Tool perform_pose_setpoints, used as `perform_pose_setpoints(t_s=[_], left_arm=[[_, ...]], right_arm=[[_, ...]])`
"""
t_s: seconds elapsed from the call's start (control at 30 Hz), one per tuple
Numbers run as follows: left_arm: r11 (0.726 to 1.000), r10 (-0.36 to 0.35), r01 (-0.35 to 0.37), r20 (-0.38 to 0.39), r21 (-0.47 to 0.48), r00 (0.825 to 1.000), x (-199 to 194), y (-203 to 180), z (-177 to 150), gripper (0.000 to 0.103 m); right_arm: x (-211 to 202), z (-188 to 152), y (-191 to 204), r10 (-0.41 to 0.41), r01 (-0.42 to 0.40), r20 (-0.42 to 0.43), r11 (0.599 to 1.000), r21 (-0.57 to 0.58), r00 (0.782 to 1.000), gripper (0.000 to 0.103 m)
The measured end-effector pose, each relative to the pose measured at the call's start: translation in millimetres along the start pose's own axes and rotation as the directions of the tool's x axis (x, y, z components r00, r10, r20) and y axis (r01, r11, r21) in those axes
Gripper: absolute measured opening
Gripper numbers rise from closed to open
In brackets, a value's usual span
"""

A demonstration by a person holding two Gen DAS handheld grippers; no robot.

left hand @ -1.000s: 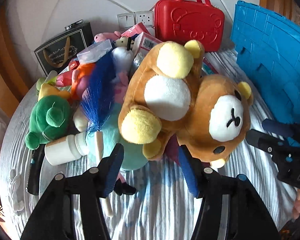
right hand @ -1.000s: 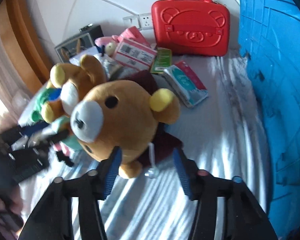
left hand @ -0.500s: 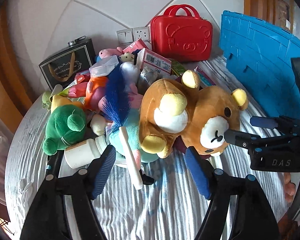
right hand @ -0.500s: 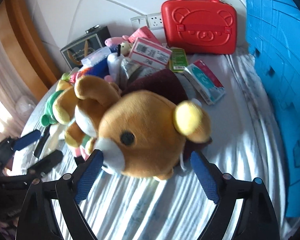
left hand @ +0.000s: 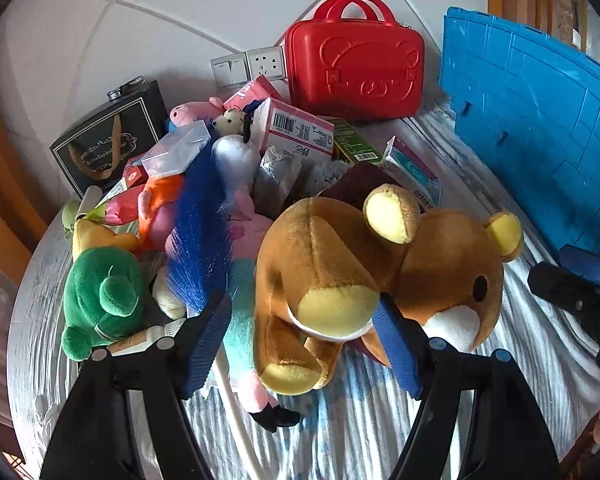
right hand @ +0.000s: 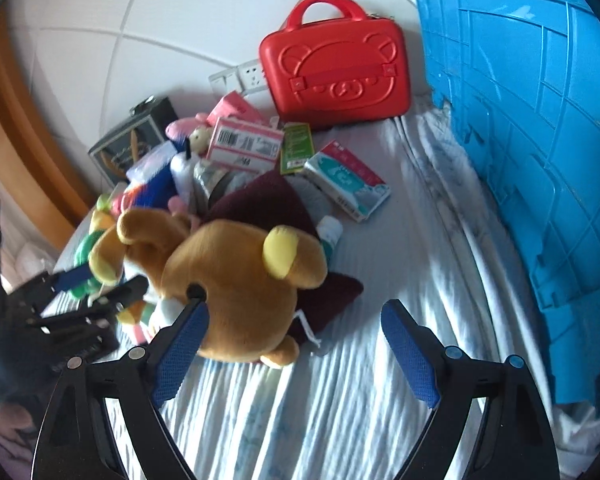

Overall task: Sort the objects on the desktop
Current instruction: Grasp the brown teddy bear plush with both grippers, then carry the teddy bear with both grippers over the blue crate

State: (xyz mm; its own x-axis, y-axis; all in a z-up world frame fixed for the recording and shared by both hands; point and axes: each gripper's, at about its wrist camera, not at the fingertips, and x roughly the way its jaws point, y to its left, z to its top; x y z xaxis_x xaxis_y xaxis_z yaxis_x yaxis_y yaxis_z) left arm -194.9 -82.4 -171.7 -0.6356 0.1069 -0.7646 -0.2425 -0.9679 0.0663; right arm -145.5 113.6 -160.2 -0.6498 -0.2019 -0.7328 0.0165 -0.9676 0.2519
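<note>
On the round tabletop, a big brown teddy bear is lying on its side at the front of a pile of toys and boxes. Its head is resting on a dark red cushion. The left gripper is hanging right over the bear's body with its fingers spread wide, one on each side of the bear's tummy, and they are not squeezing it. The right gripper is hanging over the bear's head, and its jaws are closing a little, with the left finger close by the head and not pressing it. A green plush toy is lying beside a blue brush. Behind the pile a red case is standing by the wall. A blue crate is sitting on the right.
</note>
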Motion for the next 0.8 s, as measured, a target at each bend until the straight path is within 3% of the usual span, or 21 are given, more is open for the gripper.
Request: perform_pose_setpoints(t_s=[0.07, 0.27, 0.3, 0.33, 0.37, 0.4, 0.43, 0.47, 0.67, 0.8], left_arm=[[1.0, -0.016, 0.016, 0.017, -0.005, 1.0, -1, 3, 1, 0.072], [0.998, -0.044, 0.042, 0.029, 0.038, 0.999, 1, 2, 4, 0.069], [0.998, -0.054, 0.053, 0.025, 0.039, 0.998, 2, 2, 5, 0.065], [0.996, -0.084, 0.084, 0.018, 0.037, 0.996, 3, 2, 6, 0.052], [0.993, -0.11, 0.11, 0.011, 0.032, 0.994, 4, 3, 6, 0.042], [0.994, -0.105, 0.104, 0.014, 0.032, 0.994, 3, 2, 6, 0.041], [0.994, -0.103, 0.102, 0.023, 0.043, 0.994, 1, 0, 7, 0.034], [0.994, -0.096, 0.095, 0.035, 0.05, 0.995, -2, -2, 7, 0.027], [0.995, -0.099, 0.098, 0.074, 0.027, 0.992, -18, -3, 8, 0.022], [0.996, -0.089, 0.087, 0.181, 0.022, 0.98, -52, -6, 15, 0.022]], right_arm=[[5, 7, -4, 0.006, -0.006, 0.009, 0.999, 0.031, 1.0, 0.072], [28, 25, -12, 0.076, -0.077, 0.004, 0.993, 0.087, 0.997, 0.071], [33, 26, -12, 0.089, -0.087, -0.008, 0.992, 0.091, 0.996, 0.066], [39, 27, -11, 0.111, -0.108, -0.022, 0.989, 0.096, 0.994, 0.051], [43, 27, -10, 0.124, -0.12, -0.028, 0.988, 0.1, 0.992, 0.048], [43, 28, -8, 0.117, -0.114, -0.025, 0.989, 0.093, 0.993, 0.046], [41, 29, -6, 0.099, -0.097, -0.017, 0.993, 0.072, 0.995, 0.036], [39, 30, -3, 0.08, -0.08, -0.009, 0.995, 0.053, 0.997, 0.032], [16, 31, 3, 0.067, -0.067, 0.05, 0.998, 0.001, 0.996, 0.029], [-22, 39, 16, 0.052, -0.043, 0.145, 0.997, -0.066, 0.988, 0.028]])
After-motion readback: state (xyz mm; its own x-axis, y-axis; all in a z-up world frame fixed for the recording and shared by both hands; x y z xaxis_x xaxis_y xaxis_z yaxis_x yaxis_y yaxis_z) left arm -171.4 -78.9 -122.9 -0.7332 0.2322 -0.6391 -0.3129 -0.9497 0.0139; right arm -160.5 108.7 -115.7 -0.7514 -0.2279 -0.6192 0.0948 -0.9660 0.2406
